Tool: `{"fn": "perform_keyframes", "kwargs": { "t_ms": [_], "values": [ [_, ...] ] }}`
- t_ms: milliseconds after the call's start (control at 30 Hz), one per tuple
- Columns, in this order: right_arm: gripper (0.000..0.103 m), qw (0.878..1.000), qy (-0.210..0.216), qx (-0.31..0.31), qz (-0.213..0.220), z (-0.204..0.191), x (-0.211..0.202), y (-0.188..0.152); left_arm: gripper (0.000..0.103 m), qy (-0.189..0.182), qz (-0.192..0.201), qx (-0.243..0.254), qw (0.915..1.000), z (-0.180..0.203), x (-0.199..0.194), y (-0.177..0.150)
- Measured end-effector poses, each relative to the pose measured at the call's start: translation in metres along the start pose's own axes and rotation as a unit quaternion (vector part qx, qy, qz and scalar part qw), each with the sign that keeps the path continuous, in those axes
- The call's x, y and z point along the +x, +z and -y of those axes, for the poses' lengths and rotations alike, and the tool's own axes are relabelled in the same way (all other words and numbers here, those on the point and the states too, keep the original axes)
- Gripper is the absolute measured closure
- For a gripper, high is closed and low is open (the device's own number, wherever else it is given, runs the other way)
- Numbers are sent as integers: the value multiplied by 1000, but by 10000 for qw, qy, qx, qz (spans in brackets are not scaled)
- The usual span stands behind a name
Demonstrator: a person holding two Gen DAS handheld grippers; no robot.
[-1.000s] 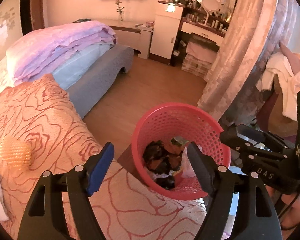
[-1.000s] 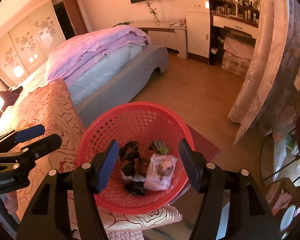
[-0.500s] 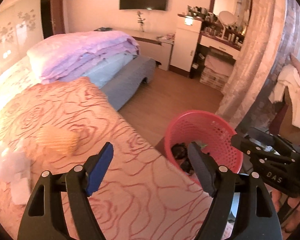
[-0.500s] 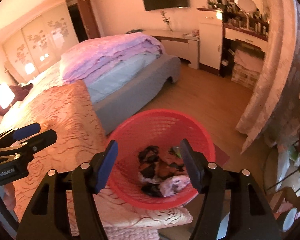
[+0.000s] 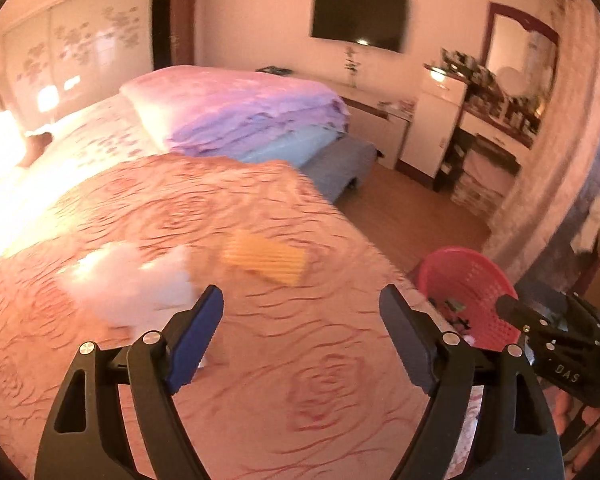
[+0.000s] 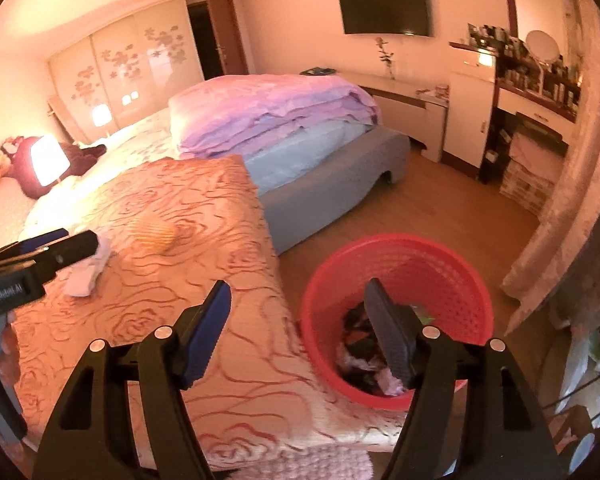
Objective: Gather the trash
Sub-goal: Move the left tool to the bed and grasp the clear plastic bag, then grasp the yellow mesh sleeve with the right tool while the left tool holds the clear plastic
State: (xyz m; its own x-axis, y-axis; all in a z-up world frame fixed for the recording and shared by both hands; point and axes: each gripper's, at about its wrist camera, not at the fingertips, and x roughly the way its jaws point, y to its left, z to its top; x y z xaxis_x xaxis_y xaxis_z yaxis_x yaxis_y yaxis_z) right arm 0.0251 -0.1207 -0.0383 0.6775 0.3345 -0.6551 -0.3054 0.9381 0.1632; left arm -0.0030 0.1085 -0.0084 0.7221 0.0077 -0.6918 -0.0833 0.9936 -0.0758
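Both the left gripper (image 5: 301,312) and right gripper (image 6: 296,306) are opening, jaws empty. Step: fetching more trash. White tissue (image 5: 128,276) and yellow wrapper (image 5: 266,258) lie mid-bedspread (image 5: 260,380); red basket (image 6: 398,258) stands beside its edge. Next: reach, grip tissue.

A home bedroom: bed (image 6: 324,168), wardrobe (image 6: 128,68), wall television (image 6: 384,4).

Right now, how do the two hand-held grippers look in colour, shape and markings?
Both are black plastic with silver screws and triangular cut-outs in the arms. On the left hand-held gripper and the right hand-held gripper, one finger pad is blue and the other dark grey, both ribbed. The right one's body shows white letters "DAS"; the left one's label is too blurred to read. No sleeves show.
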Motion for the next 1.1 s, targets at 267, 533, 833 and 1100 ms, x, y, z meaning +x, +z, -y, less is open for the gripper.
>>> {"fn": "perform_keyframes", "kwargs": {
  "t_ms": [267,533,833,1100],
  "values": [
    [36,9996,199,-169,-128,-23,10,0,26,918,132,-604,9939,-100,-27,5],
    [36,9989,261,-252,-292,-35,23,-1,26,997,-92,-829,9915,-148,-11,15],
    [36,9985,243,-313,-390,-41,30,0,26,758,-516,-583,9941,-135,48,10],
    [36,9976,313,-399,-465,-51,38,0,56,687,-360,-399,9962,-136,50,1]
  ]
}}
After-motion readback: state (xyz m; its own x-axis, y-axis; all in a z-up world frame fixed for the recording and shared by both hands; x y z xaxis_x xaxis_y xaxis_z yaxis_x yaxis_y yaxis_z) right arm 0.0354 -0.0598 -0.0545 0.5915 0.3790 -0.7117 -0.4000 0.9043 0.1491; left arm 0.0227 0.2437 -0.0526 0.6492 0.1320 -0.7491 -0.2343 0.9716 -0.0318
